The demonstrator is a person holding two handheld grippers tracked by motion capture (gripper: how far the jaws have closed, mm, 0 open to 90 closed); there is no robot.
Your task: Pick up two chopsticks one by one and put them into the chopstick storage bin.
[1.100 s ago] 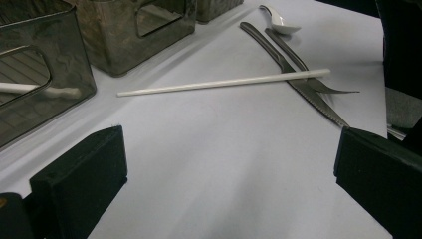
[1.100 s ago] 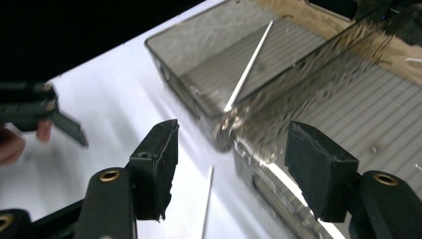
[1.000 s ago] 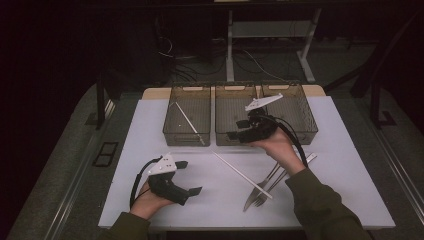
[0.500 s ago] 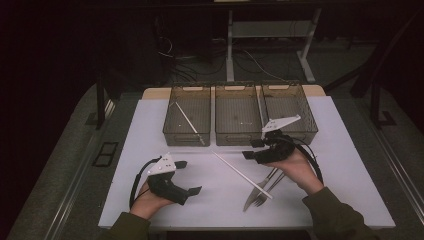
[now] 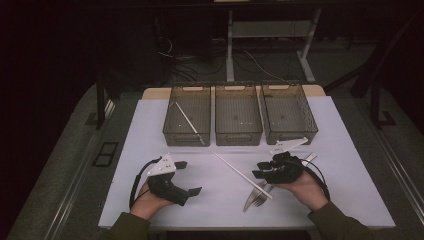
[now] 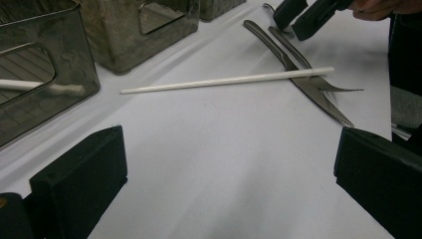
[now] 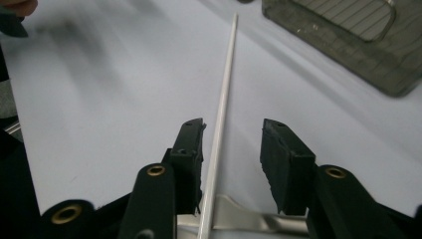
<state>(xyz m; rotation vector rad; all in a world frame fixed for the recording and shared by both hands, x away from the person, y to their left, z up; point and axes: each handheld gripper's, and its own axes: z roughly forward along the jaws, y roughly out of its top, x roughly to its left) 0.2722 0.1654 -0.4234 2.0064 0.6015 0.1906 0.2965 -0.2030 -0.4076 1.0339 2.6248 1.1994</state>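
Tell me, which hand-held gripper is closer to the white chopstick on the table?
Right. The right hand-held gripper has the white chopstick between its open jaws, which have just been closing. The left hand-held gripper rests apart from it, across the table.

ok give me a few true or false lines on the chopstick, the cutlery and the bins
1. The white chopstick runs between the right tongs' open jaws. True.
2. The chopstick lies across the knife and fork. True.
3. All three bins are empty. False: the left bin holds another chopstick.
4. The left tongs grip the knife. False: they stand open over bare table.
5. The cutlery sits inside the middle bin. False: it lies on the table.
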